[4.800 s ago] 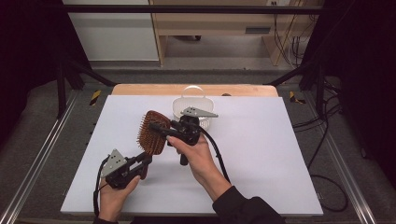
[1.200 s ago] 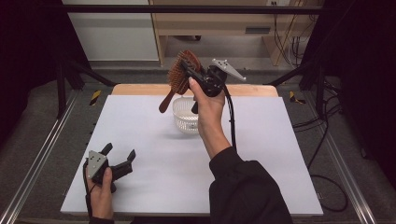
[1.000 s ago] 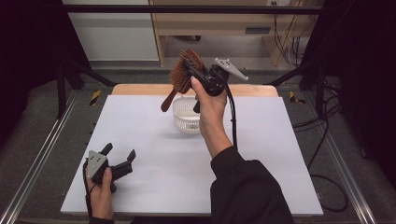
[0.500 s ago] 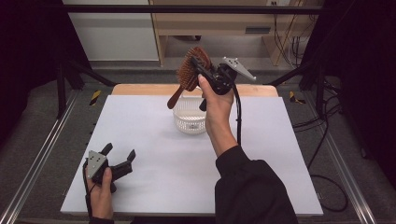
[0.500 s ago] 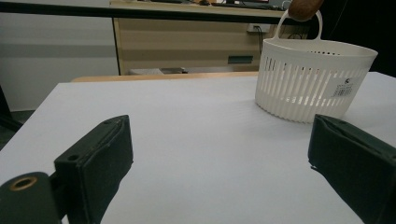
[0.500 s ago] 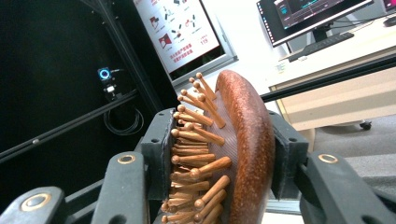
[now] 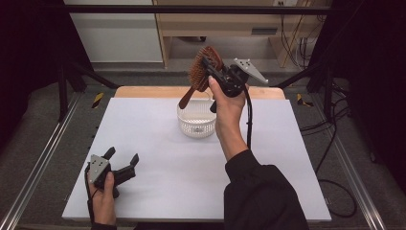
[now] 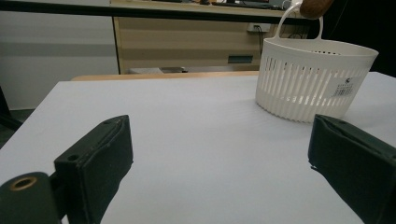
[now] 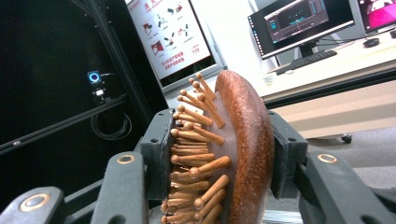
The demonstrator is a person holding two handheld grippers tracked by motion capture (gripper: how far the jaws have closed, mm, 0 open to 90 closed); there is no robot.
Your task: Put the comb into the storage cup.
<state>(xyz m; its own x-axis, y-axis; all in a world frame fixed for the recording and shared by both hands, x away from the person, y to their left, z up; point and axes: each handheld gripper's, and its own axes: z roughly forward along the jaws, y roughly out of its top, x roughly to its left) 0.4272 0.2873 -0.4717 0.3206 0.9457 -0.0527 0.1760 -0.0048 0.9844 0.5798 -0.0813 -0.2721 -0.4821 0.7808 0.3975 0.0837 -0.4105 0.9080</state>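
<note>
Gripping a wooden hairbrush (image 7: 200, 70) by its head, the right gripper (image 7: 210, 67) is held high over the far side of the table, its jaws pressed on the brush from both sides: in the right gripper view one pad bears on the pegs and the other on the rounded brown back (image 9: 247, 140). From the gripper the brush handle slants down and toward the person's left, its tip hanging just above the rim of the white slotted basket (image 7: 197, 118), which sits directly beneath the gripper; whether handle and rim touch cannot be told. The basket's thin hoop handle stands upright at the far side.

Well apart, near the front left corner, the left gripper (image 7: 122, 160) rests low over the sheet with its jaws spread wide and nothing between them. Ahead of it lies a broad run of bare white surface (image 8: 187, 121) up to the basket (image 8: 317, 79), which stands forward and to its right.

The white sheet (image 7: 158, 158) covers a wooden table whose edge shows beyond the basket. Metal rails run along both sides, black frame posts stand at the far corners, and cables trail on the grey floor to the right. Behind the right gripper, monitors and a poster show.
</note>
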